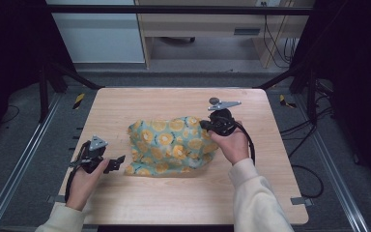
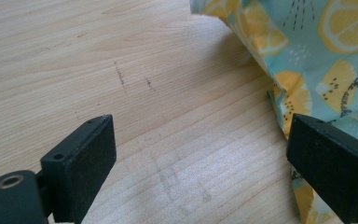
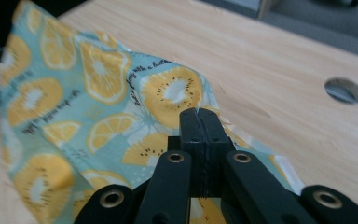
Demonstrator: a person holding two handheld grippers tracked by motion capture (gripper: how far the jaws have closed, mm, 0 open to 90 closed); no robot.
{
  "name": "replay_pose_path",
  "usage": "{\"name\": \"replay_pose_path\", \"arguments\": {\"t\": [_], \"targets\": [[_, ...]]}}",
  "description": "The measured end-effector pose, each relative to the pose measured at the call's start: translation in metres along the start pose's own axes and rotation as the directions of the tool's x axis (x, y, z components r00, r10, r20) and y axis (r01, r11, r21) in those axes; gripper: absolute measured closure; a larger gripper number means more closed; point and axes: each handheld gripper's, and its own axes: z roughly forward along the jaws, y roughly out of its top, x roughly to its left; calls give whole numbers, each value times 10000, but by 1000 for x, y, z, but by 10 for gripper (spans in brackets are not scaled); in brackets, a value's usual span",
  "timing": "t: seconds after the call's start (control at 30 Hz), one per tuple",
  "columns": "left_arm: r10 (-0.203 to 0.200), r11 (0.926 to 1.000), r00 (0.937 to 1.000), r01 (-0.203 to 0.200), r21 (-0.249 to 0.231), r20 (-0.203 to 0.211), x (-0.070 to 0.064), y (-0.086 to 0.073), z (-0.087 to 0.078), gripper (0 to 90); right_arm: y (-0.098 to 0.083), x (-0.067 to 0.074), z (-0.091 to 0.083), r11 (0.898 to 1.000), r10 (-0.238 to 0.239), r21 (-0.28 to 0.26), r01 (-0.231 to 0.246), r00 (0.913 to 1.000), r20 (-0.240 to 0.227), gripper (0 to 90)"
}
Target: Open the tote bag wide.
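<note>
Clearly the work centres on the cloth [image 1: 174, 145], a teal fabric printed with yellow citrus slices, lying crumpled near the middle of the wooden table [image 1: 140, 104]. Its far right edge is lifted off the wood, because the right gripper [image 1: 206, 124] has its jaws pressed together on that edge; in the right gripper view the two black jaws meet with the fabric [image 3: 98, 107] pinched between them and the cloth hanging away to the left of them. Raising one edge like this looks like a way to open the heap out or start a fold.

Just beside the cloth's near left corner, the left gripper [image 1: 118, 162] rests low on the table. In the left gripper view its jaws stand wide apart with bare wood between them, and the cloth's edge [image 2: 303, 60] lies just beyond and behind the right-hand jaw, not gripped. It seems placed to take that corner next, so both ends can be pulled taut.
</note>
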Motion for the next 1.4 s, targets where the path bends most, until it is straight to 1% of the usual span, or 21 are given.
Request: {"name": "replay_pose_path", "arguments": {"t": [0.07,0.1,0.13,0.3,0.4,0.43,0.5,0.57,0.63,0.73,0.77,0.8,0.83,0.87,0.93,0.97,1.03,1.2,1.23,1.27,1.4], "targets": [[69,10000,10000,-70,55,13,0,0,0,79,2,9,-9,9991,-230,-351,223,9996,-192,900],[48,10000,10000,-48,71,-14,0,0,1,93,3,20,-19,9962,-517,-723,487,9979,-400,900],[75,9999,10000,-74,99,-55,0,0,1,93,3,20,-19,9962,-517,-723,487,9979,-400,900],[128,9998,9999,-126,184,-92,1,0,0,95,-1,52,-40,9849,-1246,-1320,1120,9881,-907,900],[101,9999,9999,-100,69,-139,2,1,-3,105,-9,67,-49,9796,-1580,-1434,1409,9807,-1154,900],[149,9999,9997,-148,53,-214,2,1,-5,121,-16,76,-54,9771,-1728,-1483,1526,9757,-1345,900],[274,9996,9992,-271,121,-303,4,1,-6,132,-19,79,-57,9754,-1817,-1519,1598,9729,-1430,900],[327,9995,9994,-328,-49,-142,5,1,-8,151,-27,86,-60,9726,-1962,-1558,1723,9685,-1537,900],[455,9988,9988,-457,-156,-177,6,1,-11,201,-38,92,-63,9696,-2104,-1614,1838,9633,-1669,900],[545,9978,9983,-552,-360,-196,9,3,-18,242,-45,94,-64,9686,-2148,-1631,1874,9616,-1706,900],[383,9982,9993,-385,-456,-49,10,7,-24,281,-51,94,-63,9693,-2112,-1645,1829,9615,-1758,900],[383,9982,9993,-385,-456,-49,10,7,-24,294,-51,94,-63,9693,-2112,-1645,1829,9615,-1758,900],[282,9978,9995,-274,-602,125,10,10,-28,294,-54,94,-62,9706,-2076,-1600,1800,9622,-1763,900],[395,9968,9990,-379,-709,213,8,14,-30,308,-57,93,-61,9720,-2032,-1546,1769,9632,-1756,900],[609,9952,9980,-595,-771,166,5,24,-35,317,-62,92,-59,9737,-1992,-1464,1748,9645,-1735,900],[835,9934,9963,-815,-810,216,2,34,-37,317,-66,91,-58,9760,-1890,-1417,1654,9664,-1741,900],[952,9928,9952,-934,-749,205,1,39,-37,314,-68,91,-57,9767,-1852,-1413,1614,9667,-1766,900],[1396,9898,9893,-1381,-355,429,-4,64,-25,276,-76,91,-52,9787,-1776,-1353,1546,9677,-1789,900],[1413,9900,9874,-1409,-108,716,-6,72,-17,251,-78,90,-51,9795,-1747,-1323,1516,9670,-1854,900],[1413,9900,9874,-1409,-108,716,-6,72,-17,244,-78,90,-51,9795,-1747,-1323,1516,9670,-1854,900],[1355,9905,9870,-1370,118,861,-7,84,1,229,-83,89,-47,9823,-1617,-1252,1392,9679,-1926,900]]}}
